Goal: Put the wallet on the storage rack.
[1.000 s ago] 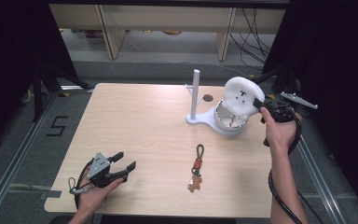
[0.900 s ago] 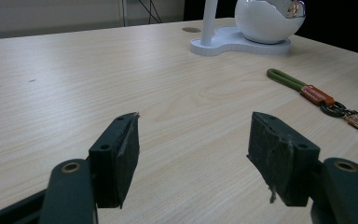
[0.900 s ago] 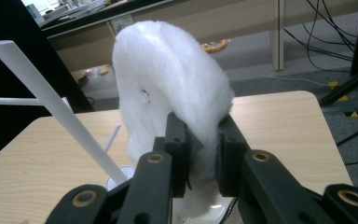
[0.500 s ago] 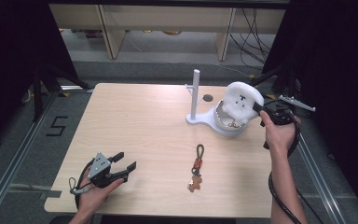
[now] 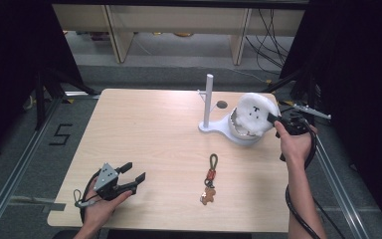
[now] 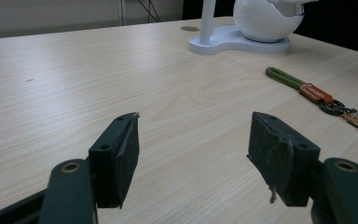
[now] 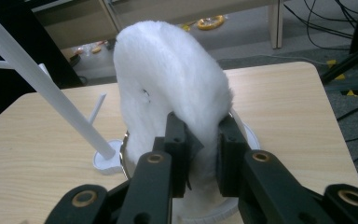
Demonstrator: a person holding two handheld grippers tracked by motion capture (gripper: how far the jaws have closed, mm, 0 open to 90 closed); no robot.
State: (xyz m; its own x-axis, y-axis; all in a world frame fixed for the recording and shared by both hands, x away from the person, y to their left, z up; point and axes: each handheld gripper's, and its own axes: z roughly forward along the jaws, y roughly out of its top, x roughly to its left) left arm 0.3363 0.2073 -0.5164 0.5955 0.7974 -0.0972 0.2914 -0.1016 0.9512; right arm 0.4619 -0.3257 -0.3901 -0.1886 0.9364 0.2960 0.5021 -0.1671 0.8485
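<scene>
The left gripper point(image 5: 129, 180) lay low on the pale wood-grain bench point(image 5: 144, 134), fingers wide apart and empty. A corded keychain point(image 5: 210, 179) lay mid-bench. Farther right, the right gripper point(image 7: 200, 144) pinched a fluffy white plush point(image 7: 172, 84) above the round bowl point(image 5: 243, 137).

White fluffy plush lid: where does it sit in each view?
High view: white fluffy plush lid right of centre, tipped over the white round bowl, pinched by the right gripper.
Left gripper view: not visible as fluff; bowl at top right.
Right gripper view: lid centre, between the jaws.
Shared landmark: white upright post.
</scene>
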